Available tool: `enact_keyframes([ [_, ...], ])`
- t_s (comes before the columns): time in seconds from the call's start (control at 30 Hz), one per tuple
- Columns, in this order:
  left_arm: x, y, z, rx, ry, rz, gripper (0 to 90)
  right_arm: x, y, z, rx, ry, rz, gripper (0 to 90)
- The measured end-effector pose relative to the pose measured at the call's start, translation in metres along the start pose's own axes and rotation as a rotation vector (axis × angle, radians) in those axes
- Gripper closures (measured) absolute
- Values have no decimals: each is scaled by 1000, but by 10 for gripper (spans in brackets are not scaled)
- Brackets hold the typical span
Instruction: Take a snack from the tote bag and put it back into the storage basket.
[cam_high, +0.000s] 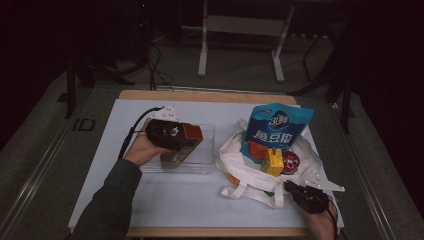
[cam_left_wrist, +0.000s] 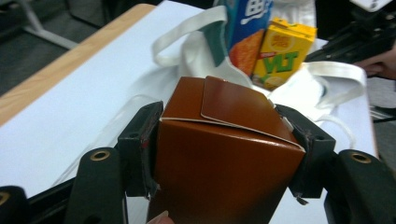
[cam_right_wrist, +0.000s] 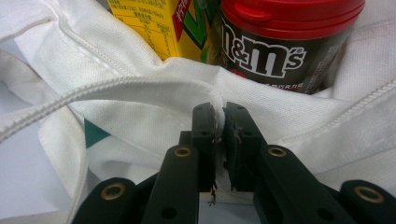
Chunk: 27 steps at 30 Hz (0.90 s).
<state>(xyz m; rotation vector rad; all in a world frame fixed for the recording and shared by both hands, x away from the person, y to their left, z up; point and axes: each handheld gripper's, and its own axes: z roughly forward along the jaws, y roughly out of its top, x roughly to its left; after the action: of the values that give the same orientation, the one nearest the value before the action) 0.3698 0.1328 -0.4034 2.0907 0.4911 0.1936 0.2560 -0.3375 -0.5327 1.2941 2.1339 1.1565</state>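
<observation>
1. White tote bag (cam_high: 250, 165) holds a blue snack pouch (cam_high: 276, 131), yellow juice carton (cam_high: 272, 162) and red-lidded candy tub (cam_right_wrist: 280, 42) — right gripper (cam_right_wrist: 219, 122) is pinched shut on its rim.
2. Left gripper (cam_left_wrist: 224, 135) clamps a brown carton (cam_left_wrist: 224, 158) over the clear tray (cam_high: 202, 162) — glossy, flap folded on top.

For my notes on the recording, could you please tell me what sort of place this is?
Probably a lab or workshop: a white-covered table on a carpeted floor, metal frame legs behind it and loose cables in a dim room.
</observation>
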Motion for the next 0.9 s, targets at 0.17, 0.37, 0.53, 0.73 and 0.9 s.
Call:
enact_keyframes([
  [0.17, -2, 6, 15, 15, -44, 7, 371, 0, 0, 0, 0, 1, 2, 826],
  [0.37, -3, 8, 28, 26, -73, 0, 368, 0, 0, 0, 0, 1, 2, 826],
  [0.53, -2, 9, 37, 33, -97, -20, 366, 0, 0, 0, 0, 0, -1, 826],
  [0.73, 5, 7, 43, 21, -114, -55, 363, 0, 0, 0, 0, 0, -1, 826],
  [0.9, 3, 7, 47, 30, -131, -50, 357, 0, 0, 0, 0, 0, -1, 826],
])
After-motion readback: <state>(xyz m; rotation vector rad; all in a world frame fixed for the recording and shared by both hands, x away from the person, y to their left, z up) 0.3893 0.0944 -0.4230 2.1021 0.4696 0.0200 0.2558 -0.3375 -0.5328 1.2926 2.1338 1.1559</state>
